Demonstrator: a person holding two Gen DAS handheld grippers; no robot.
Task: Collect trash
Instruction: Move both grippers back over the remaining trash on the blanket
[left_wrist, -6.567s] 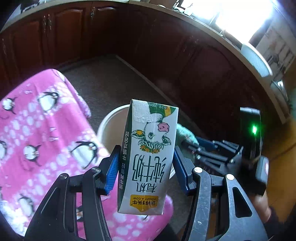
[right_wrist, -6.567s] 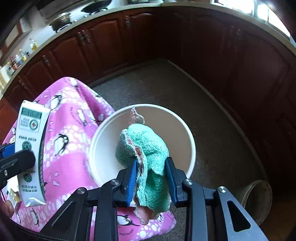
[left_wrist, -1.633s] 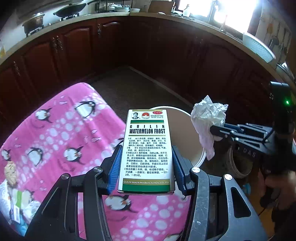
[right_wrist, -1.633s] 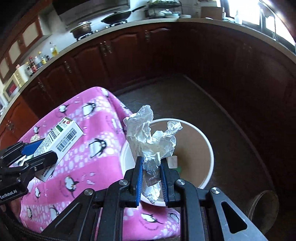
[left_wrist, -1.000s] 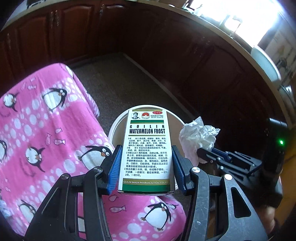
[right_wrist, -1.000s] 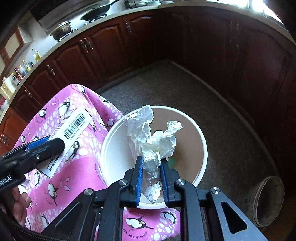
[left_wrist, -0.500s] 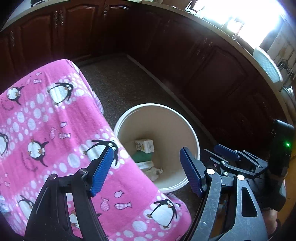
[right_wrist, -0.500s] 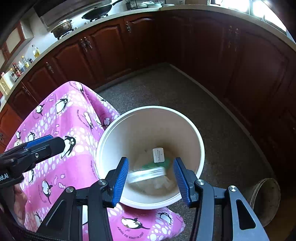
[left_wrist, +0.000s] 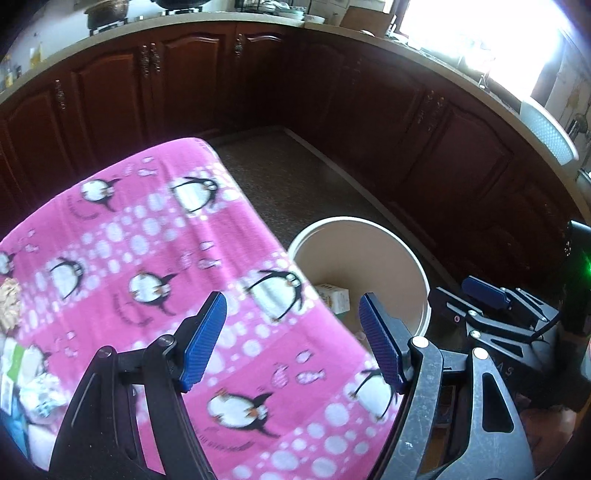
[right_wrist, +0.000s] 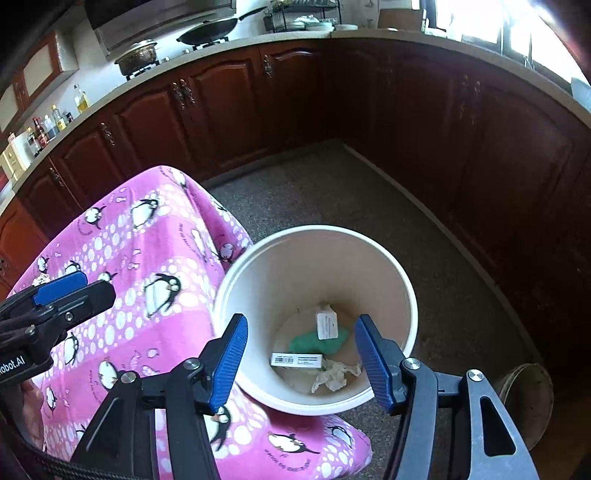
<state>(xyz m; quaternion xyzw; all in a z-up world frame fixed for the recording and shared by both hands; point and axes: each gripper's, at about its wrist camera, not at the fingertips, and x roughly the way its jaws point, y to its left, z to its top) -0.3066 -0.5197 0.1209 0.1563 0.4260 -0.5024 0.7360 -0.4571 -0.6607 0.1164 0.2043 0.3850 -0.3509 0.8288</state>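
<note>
Room: you face dark brown wooden kitchen cabinets (right_wrist: 229, 107) wrapping round a speckled grey-brown floor (right_wrist: 332, 192).
Blanket: a pink fleece blanket with penguins and white dots (left_wrist: 147, 266) covers a raised surface at your left, its edge touching the bin's rim.
Bin: the round cream plastic bin (right_wrist: 404, 291) stands on the floor just beside the blanket.
Right wrist view only: you see the bin's bottom, with 4 pieces of trash in it: a green cloth (right_wrist: 317, 343), a small white carton (right_wrist: 327, 323) lying on it, a long white box with a barcode (right_wrist: 295, 359) and a crumpled white tissue (right_wrist: 334, 374). A second, brownish round container (right_wrist: 526, 395) sits on the floor at far right.
Left wrist view only: only 1 carton (left_wrist: 334, 297) shows inside the bin; the rest is hidden by the blanket and rim. More scraps of trash (left_wrist: 11, 302) lie at the blanket's far left edge, blurred.
Left gripper (left_wrist: 291, 341): jaws apart and empty, above the blanket's edge, the bin just ahead and to its right.
Right gripper (right_wrist: 301, 360): jaws opening, nothing between the pads, directly over the bin's mouth with the trash well below.
</note>
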